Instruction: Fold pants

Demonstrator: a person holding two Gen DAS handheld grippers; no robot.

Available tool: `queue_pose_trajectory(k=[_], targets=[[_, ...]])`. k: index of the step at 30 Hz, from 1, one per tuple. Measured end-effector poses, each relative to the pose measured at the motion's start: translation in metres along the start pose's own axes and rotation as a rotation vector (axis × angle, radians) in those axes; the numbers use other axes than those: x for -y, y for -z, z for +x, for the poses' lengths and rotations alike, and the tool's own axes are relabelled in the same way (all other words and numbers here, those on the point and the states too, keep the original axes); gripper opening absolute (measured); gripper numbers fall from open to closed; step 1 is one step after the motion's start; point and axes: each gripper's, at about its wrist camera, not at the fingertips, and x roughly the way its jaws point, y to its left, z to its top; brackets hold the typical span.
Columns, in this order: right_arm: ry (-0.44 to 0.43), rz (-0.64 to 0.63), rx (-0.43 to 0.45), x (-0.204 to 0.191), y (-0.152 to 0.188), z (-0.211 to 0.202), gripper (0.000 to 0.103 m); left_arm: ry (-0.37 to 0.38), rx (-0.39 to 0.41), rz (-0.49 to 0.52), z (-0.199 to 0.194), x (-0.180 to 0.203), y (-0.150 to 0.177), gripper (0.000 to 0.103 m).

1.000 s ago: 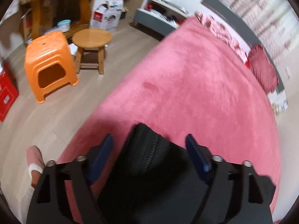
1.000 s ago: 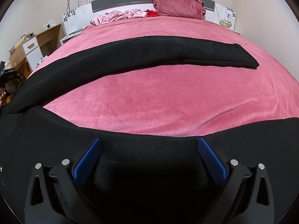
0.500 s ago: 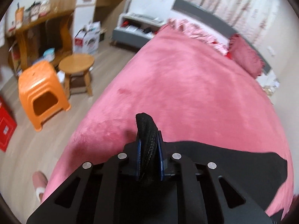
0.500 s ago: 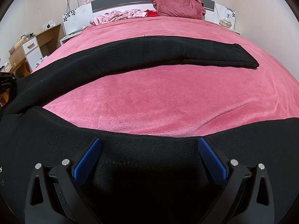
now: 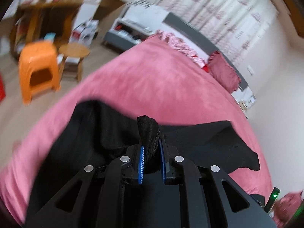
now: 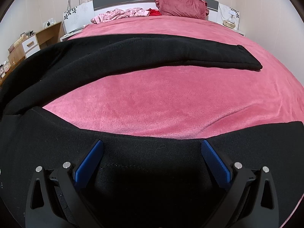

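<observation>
Black pants [image 6: 133,53] lie spread on a pink bed [image 6: 161,98], one leg stretching across the far side and the other leg under my right gripper. My left gripper [image 5: 151,152] is shut on a bunched fold of the black pants [image 5: 148,131] and holds it lifted above the bed; the rest of the fabric hangs and drapes below it. My right gripper [image 6: 150,152] is open, its blue pads [image 6: 89,161] spread wide over the near pant leg, touching nothing that I can see.
An orange plastic stool [image 5: 38,70] and a round wooden stool [image 5: 74,51] stand on the floor left of the bed. A red pillow [image 6: 182,6] and a crumpled pink cloth [image 6: 121,14] lie at the headboard. A wooden cabinet [image 6: 38,39] is at the left.
My left gripper closed on the pants' edge and has lifted it, pulling the fabric up and across. The right gripper has stayed still and open.
</observation>
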Motion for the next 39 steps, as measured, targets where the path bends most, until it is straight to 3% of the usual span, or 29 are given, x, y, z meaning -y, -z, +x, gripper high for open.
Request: queue_pose_trajectory(k=[5, 7, 10, 14, 18, 20, 22, 26, 29, 32, 33, 39], targets=[[-0.020, -0.007, -0.161, 0.000, -0.028, 0.005, 0.101, 0.005, 0.007, -0.007, 0.009, -0.012, 0.022, 0.013], [-0.099, 0.027, -0.149, 0.003, -0.060, -0.001, 0.101, 0.007, 0.015, 0.003, 0.010, -0.012, 0.026, 0.013], [-0.118, 0.023, -0.090, -0.008, -0.117, -0.008, 0.101, 0.020, 0.021, -0.001, 0.009, -0.017, 0.028, 0.013], [-0.186, 0.078, -0.160, -0.031, -0.185, 0.014, 0.101, 0.037, 0.026, -0.008, 0.007, -0.020, 0.030, 0.013], [-0.188, 0.300, -0.267, -0.042, -0.242, 0.054, 0.101, 0.054, 0.035, -0.017, 0.007, -0.024, 0.032, 0.013], [-0.204, 0.389, -0.288, -0.041, -0.254, 0.068, 0.101, 0.068, 0.035, -0.028, 0.007, -0.026, 0.033, 0.013], [-0.163, 0.442, -0.326, -0.045, -0.265, 0.089, 0.100, 0.081, 0.034, -0.038, 0.008, -0.030, 0.032, 0.013], [-0.094, 0.489, -0.415, -0.049, -0.267, 0.125, 0.071, 0.098, 0.033, -0.051, 0.009, -0.033, 0.031, 0.013], [-0.090, 0.564, -0.472, -0.046, -0.253, 0.145, 0.062, 0.114, 0.031, -0.061, 0.011, -0.035, 0.031, 0.013], [-0.109, 0.582, -0.478, -0.041, -0.243, 0.149, 0.022, 0.131, 0.029, -0.072, 0.013, -0.037, 0.031, 0.013], [-0.133, 0.573, -0.463, -0.039, -0.242, 0.145, 0.014, 0.135, 0.029, -0.076, 0.013, -0.039, 0.031, 0.013], [-0.229, 0.542, -0.392, -0.018, -0.242, 0.107, 0.010, 0.156, 0.033, -0.123, 0.007, -0.039, 0.021, 0.013]])
